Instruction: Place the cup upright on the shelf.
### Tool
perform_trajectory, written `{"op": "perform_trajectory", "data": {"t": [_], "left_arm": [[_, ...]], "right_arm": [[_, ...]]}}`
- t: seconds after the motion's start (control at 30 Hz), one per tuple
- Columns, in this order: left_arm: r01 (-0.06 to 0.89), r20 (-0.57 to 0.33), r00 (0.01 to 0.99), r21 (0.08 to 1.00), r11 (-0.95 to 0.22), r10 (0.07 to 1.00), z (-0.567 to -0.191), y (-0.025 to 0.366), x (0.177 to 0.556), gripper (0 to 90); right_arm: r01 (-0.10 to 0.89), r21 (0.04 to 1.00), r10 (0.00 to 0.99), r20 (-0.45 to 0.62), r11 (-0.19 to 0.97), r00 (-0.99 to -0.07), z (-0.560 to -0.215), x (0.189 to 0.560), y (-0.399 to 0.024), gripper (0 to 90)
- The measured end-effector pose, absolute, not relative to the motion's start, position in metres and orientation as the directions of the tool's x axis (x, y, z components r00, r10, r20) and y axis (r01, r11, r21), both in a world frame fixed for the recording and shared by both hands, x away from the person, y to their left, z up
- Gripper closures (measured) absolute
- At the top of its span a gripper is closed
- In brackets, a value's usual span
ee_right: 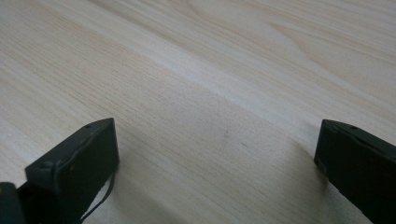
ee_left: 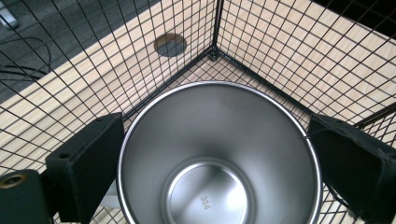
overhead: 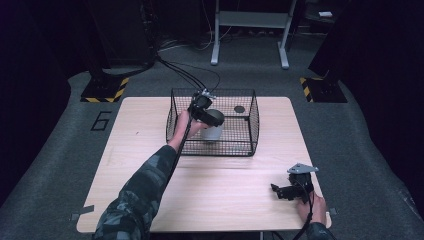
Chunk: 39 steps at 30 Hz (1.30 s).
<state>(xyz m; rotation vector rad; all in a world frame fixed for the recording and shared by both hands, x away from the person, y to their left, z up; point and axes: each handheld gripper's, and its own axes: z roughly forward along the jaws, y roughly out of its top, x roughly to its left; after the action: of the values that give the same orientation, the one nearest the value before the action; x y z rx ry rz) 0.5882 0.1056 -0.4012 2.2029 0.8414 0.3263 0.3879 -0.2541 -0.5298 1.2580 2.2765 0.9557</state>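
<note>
R gripper [overhead: 281, 191] sits at the table's [overhead: 150, 200] near-right corner, low over bare wood, jaws wide apart w/ nothing between them; the right gripper view gives just wood grain under the pads. Looks parked, not part of the step.

L gripper [overhead: 210, 119] is further in, reaching down into the wire basket [overhead: 252, 125] that stands at the table's far edge, about centre. Its jaws sit either side of the steel cup [ee_left: 219, 154], at or just off the rim's outside; can't tell if they press it yet, so grip unconfirmed.

Step in hand, my read: either setting the cup down in the basket or about to lift it out. Can't say which from this. Next move calls for either a firm squeeze on the rim and a straight-up lift clear of the mesh walls, or spreading the jaws and backing out w/o tipping the cup.

Cup: upright, open top, empty, brushed steel inside, thin polished rim, "304" stamped on the base. It stands on the basket floor towards the left side, near a mesh corner. Beyond that corner, a round hole [ee_left: 170, 44] in the tabletop.
</note>
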Motion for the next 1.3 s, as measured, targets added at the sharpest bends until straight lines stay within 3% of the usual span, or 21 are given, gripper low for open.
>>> {"op": "perform_trajectory", "data": {"t": [1.3], "left_arm": [[0.475,0.007,0.761,0.675,-0.565,0.649,-0.418,0.109,0.584,6.5]], "right_arm": [[0.597,0.714,0.848,0.008,0.366,-0.530,-0.530,0.388,-0.254,0.0]]}}
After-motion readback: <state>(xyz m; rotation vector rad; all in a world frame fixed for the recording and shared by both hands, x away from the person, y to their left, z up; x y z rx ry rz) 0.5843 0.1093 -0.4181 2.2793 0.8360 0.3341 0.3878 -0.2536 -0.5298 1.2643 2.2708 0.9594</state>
